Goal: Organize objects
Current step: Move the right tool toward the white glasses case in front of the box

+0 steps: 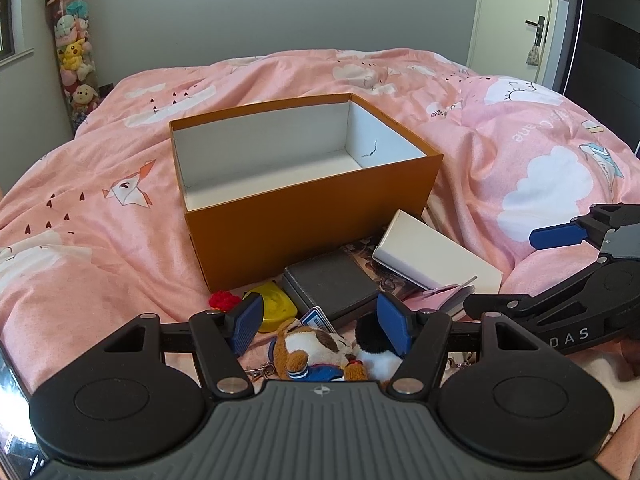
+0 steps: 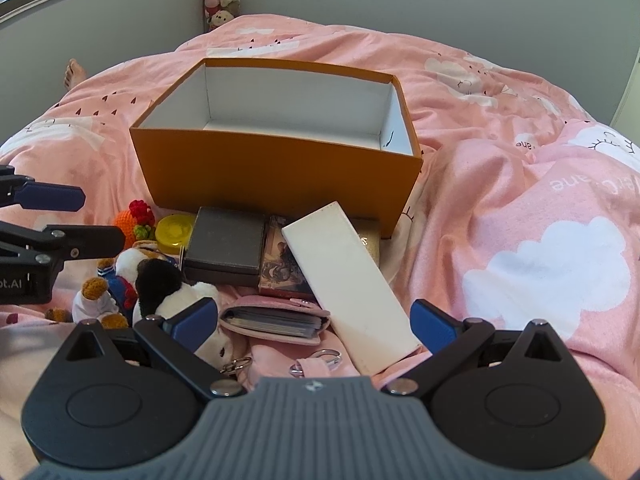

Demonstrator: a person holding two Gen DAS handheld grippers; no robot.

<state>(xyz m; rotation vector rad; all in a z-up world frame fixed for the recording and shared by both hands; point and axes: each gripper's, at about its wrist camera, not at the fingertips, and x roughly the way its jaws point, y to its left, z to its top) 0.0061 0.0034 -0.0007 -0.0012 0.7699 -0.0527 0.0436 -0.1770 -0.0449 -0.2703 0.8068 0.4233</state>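
Orange box [image 1: 316, 216] on pink quilt [image 1: 100, 216], "DAS" on right gripper [image 2: 314, 322], jaws wide, left gripper [image 1: 320, 322] jaws apart over plush toy [image 1: 316, 354] just before box, gripping nothing

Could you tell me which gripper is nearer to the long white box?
Right. The open right gripper hovers right at the near end of the white box, which lies between its fingers. The left gripper is off to the side, over the plush toys.

We saw both wrist fisheyes angled down over a pink cloud-print duvet [image 1: 100, 184], close above the clutter, facing an open orange cardboard box [image 1: 312, 236] [image 2: 276, 176]. Left view sat left, right view right; both shared box and clutter.
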